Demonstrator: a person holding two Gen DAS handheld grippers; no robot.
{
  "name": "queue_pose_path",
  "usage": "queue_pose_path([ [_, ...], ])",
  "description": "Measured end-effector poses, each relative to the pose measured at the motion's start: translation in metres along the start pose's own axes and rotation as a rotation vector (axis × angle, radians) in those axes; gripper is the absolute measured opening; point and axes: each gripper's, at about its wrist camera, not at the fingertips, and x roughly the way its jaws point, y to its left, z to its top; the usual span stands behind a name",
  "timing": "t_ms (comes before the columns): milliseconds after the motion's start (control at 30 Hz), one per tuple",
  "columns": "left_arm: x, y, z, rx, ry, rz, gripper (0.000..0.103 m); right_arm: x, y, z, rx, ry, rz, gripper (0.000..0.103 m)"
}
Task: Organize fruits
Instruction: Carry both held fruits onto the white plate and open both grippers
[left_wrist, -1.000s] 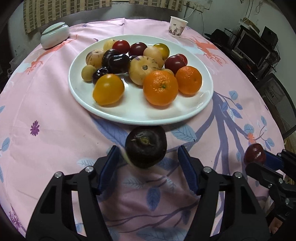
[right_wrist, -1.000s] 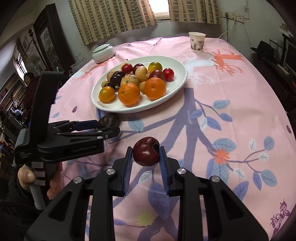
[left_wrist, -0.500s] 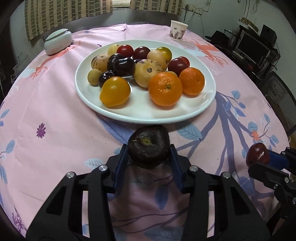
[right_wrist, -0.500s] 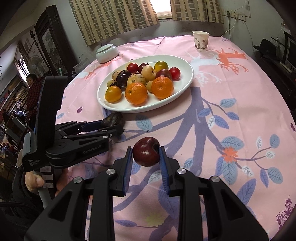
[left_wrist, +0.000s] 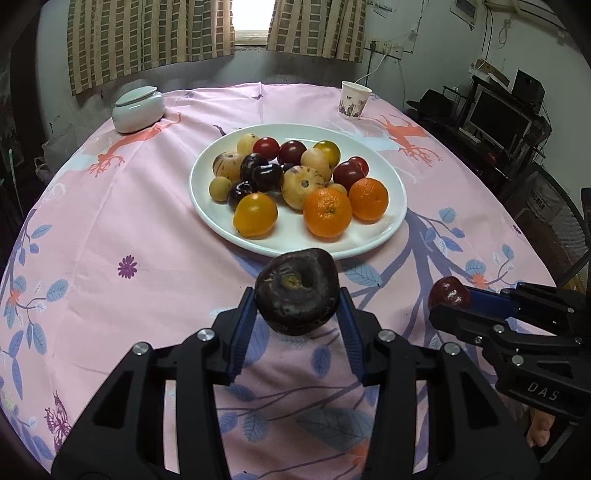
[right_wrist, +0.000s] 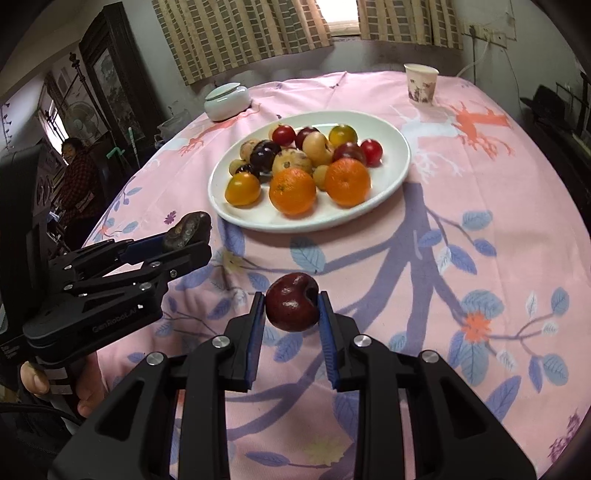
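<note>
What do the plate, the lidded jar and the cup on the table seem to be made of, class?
Plate: looks like glazed white ceramic; smooth and glossy, with soft reflections along the rim.
Lidded jar: probably pale celadon-glazed porcelain; even sheen, rounded fitted lid.
Cup: likely paper; thin, matte, tapered wall with a printed floral pattern, though thin plastic cannot be ruled out.

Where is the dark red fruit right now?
The dark red fruit sits clamped in the right gripper, above the pink tablecloth, nearer the camera than the white plate of fruit.

The right claw (left_wrist: 448, 295) body reads "DAS"; the left claw (right_wrist: 186, 236) body reads "GenRoboLAI", partly unclear.
</note>
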Motion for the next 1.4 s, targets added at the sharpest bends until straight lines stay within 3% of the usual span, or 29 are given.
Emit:
queue_pose_path([
  [233, 0.003, 0.005, 0.051, 0.04, 0.01, -0.036, 0.045, 0.006, -0.005, 0.05, -0.073, -0.016, -0.03, 0.029],
  [533, 0.064, 0.015, 0.129, 0.01, 0.052, 0.014, 0.045, 0.064, -0.031, 0.123, -0.025, 0.013, -0.069, 0.029],
  [700, 0.09, 0.025, 0.136, -0.029, 0.103, 0.019, 0.045, 0.086, -0.025, 0.131, -0.052, 0.044, -0.046, 0.029],
  [1000, 0.103, 0.025, 0.138, -0.038, 0.128, 0.005, 0.046, 0.098, -0.026, 0.13, -0.052, 0.084, -0.063, 0.029],
  [1067, 0.1, 0.025, 0.138, -0.038, 0.116, 0.006, 0.051, 0.097, -0.025, 0.129, -0.057, 0.091, -0.068, 0.034],
  [1100, 0.096, 0.026, 0.139, -0.036, 0.103, 0.008, 0.053, 0.096, -0.023, 0.128, -0.063, 0.087, -0.076, 0.058],
  [1133, 0.091, 0.026, 0.14, -0.038, 0.088, 0.008, 0.063, 0.09, -0.022, 0.128, -0.065, 0.061, -0.09, 0.073],
  [1267, 0.07, 0.026, 0.143, -0.044, 0.037, 0.011, 0.086, 0.077, -0.015, 0.128, -0.103, 0.007, -0.133, 0.083],
  [1333, 0.055, 0.025, 0.14, -0.041, 0.011, 0.018, 0.093, 0.068, -0.012, 0.124, -0.117, -0.01, -0.16, 0.093],
  [1400, 0.039, 0.023, 0.132, -0.031, -0.021, 0.035, 0.098, 0.056, -0.008, 0.114, -0.128, -0.027, -0.18, 0.096],
])
